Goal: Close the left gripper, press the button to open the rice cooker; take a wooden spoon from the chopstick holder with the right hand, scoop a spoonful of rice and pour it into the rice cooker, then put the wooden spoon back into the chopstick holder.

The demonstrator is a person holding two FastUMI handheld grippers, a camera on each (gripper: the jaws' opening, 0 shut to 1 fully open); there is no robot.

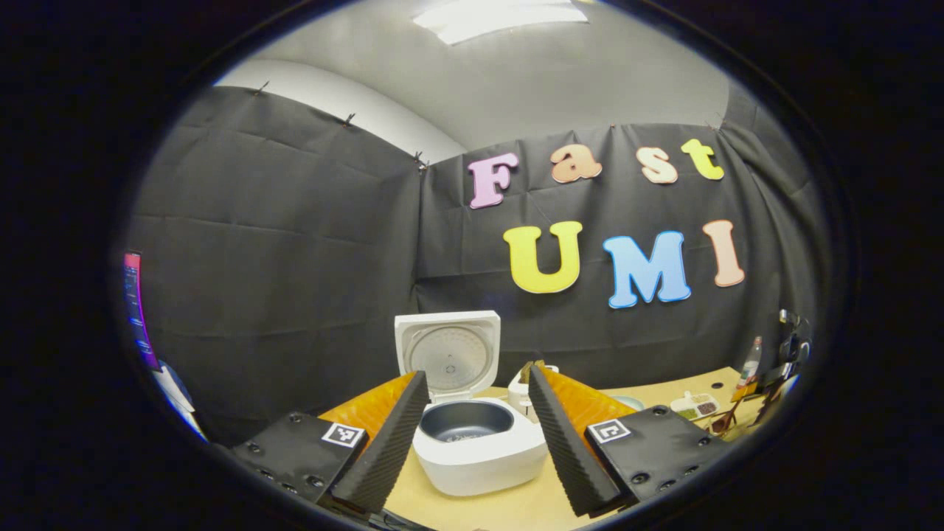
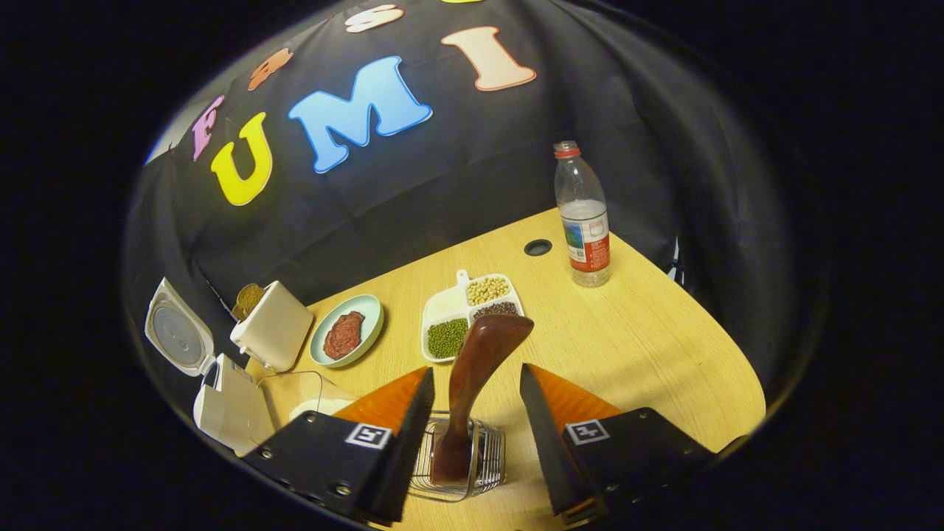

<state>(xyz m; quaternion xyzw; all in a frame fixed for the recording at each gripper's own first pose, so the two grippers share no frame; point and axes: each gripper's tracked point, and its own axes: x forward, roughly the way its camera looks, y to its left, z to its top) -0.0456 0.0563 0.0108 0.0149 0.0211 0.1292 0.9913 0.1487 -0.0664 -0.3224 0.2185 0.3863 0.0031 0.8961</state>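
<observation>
My left tool (image 1: 476,394) hangs with its fingers spread apart, gripping nothing, aimed at the rice cooker (image 1: 479,450) on the table (image 1: 516,505). The cooker's lid (image 1: 448,354) stands upright and open, and the dark inner pot (image 1: 466,422) lies bare; I can make out a few pale specks at its bottom, too small to tell what they are.

My right tool (image 2: 472,387) is also apart, its fingers on either side of the wooden spoon (image 2: 476,376) without pressing it. The spoon stands in the wire chopstick holder (image 2: 461,461), one end down in the basket, the broad end tilted up between my fingers. Beyond it sits a white divided dish (image 2: 472,313) with pale beans, dark beans and green beans in separate compartments. To its left is a pale green plate (image 2: 348,330) carrying a reddish lump. Further left stand a cream box (image 2: 273,324) and, just beside my left finger, a clear container (image 2: 302,394) with something white in it, likely the rice. The open cooker shows at the far left edge. A plastic water bottle (image 2: 582,217) stands well apart near the table's far side.
</observation>
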